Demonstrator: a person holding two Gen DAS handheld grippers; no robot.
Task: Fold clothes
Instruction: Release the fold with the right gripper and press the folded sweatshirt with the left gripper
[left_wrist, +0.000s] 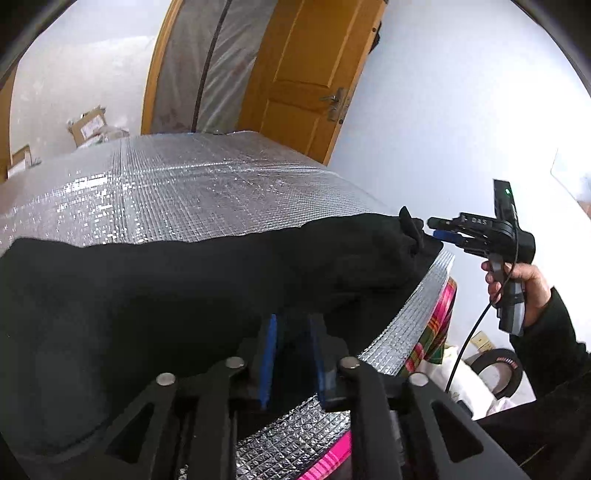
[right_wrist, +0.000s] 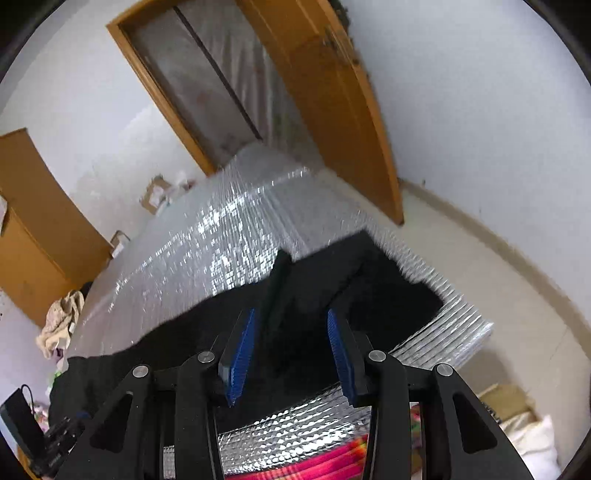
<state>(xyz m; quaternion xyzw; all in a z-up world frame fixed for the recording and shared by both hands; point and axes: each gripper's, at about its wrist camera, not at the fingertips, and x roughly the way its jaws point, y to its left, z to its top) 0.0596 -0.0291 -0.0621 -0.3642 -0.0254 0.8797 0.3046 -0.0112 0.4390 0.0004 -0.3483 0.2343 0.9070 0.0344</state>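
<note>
1. Judging progress is tough: the black garment (left_wrist: 177, 295) lies spread along the near edge of the foil-covered bed (left_wrist: 184, 184), no neat folded stack visible, so folding looks unfinished.
2. Left gripper (left_wrist: 293, 350) has its fingers close together with dark cloth between them, looks pinched.
3. Right gripper (right_wrist: 291, 347) has fingers apart in its own view; from the left camera at 3 o'clock its tips touch the garment's corner.
4. Fabric's matte black, bunched and wrinkly at that corner.
</note>
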